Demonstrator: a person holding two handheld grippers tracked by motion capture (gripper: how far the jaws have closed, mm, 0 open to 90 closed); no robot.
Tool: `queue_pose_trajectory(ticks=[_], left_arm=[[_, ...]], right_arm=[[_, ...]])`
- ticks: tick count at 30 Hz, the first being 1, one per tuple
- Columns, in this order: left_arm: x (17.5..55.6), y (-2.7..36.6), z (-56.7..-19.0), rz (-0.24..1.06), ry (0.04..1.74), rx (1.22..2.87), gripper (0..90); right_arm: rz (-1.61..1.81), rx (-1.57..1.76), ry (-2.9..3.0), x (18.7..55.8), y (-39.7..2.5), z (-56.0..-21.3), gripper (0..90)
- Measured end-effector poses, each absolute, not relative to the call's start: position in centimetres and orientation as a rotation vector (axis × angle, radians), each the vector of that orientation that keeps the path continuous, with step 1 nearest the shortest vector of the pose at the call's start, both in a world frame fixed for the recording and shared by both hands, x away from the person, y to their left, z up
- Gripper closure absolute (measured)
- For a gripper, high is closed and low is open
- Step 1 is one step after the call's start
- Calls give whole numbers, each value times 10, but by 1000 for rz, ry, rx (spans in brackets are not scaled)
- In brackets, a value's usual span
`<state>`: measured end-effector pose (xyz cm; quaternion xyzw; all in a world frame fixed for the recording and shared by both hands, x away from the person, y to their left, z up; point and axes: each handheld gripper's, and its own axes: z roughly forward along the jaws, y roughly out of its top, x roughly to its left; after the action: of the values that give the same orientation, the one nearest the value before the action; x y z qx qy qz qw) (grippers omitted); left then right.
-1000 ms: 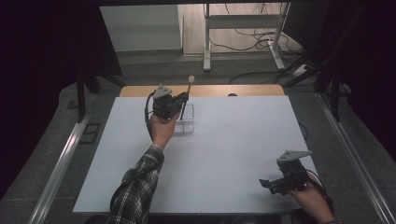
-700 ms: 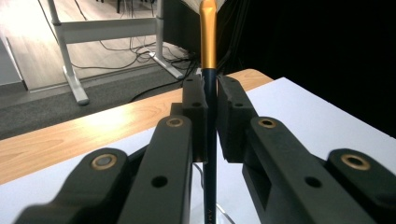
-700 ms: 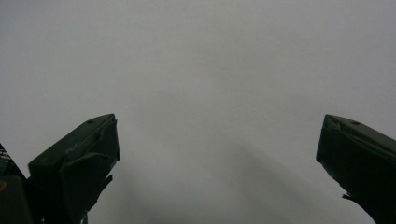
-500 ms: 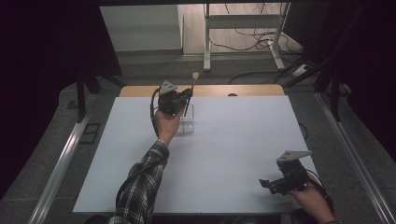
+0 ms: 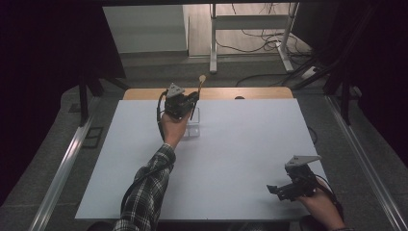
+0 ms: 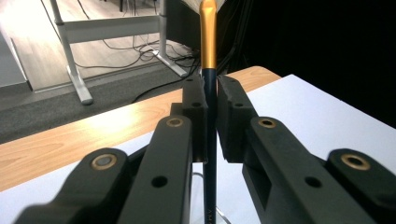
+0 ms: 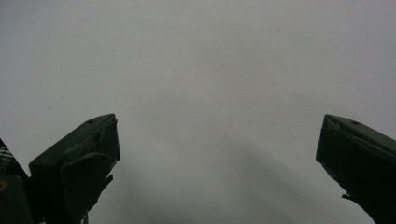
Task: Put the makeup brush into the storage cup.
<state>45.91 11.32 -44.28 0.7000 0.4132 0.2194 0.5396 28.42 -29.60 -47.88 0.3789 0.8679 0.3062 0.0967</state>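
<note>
A slim brush [image 5: 201,79] with a dark handle, gold ferrule [image 6: 208,44] and pale tip stands nearly upright at the table's far side. My left gripper [image 5: 191,100] is shut on its handle, the pads [image 6: 195,109] pressing it from both sides. The handle's lower end points down at a small clear container [image 5: 194,127]; I cannot tell whether it is inside. At the front right my right gripper [image 5: 277,189] is low over the white table top [image 5: 250,139], its jaws [image 7: 217,149] wide apart with nothing between them.
A wooden strip [image 5: 260,93] runs along the table's far edge, with grey floor, a desk frame [image 5: 250,21] and cables behind it. Metal rails [image 5: 62,178] flank the table on both sides.
My left gripper has shifted a little up and to the right with the brush, whose tip now leans farther right. The right gripper has stayed put.
</note>
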Motion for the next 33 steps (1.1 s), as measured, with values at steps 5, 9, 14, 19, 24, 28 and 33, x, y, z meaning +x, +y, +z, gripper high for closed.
queue_pose_trajectory(ticks=[5,9,14,19,24,28,33], left_arm=[[459,113,-448,529,977,1667,826],[460,113,-451,529,976,1671,826],[459,112,-457,526,982,1677,826],[457,112,-464,529,991,1685,826],[455,112,-467,531,992,1691,826],[453,111,-469,534,998,1698,826],[450,111,-473,534,1003,1709,826]], right_arm=[[905,1125,2574,284,-296,-479,0],[903,1121,2576,284,-296,-479,0],[903,1125,2577,284,-296,-479,0],[898,1124,2580,284,-295,-479,1],[897,1119,2582,284,-295,-480,2],[894,1118,2583,285,-295,-480,3],[892,1116,2586,285,-295,-480,4]])
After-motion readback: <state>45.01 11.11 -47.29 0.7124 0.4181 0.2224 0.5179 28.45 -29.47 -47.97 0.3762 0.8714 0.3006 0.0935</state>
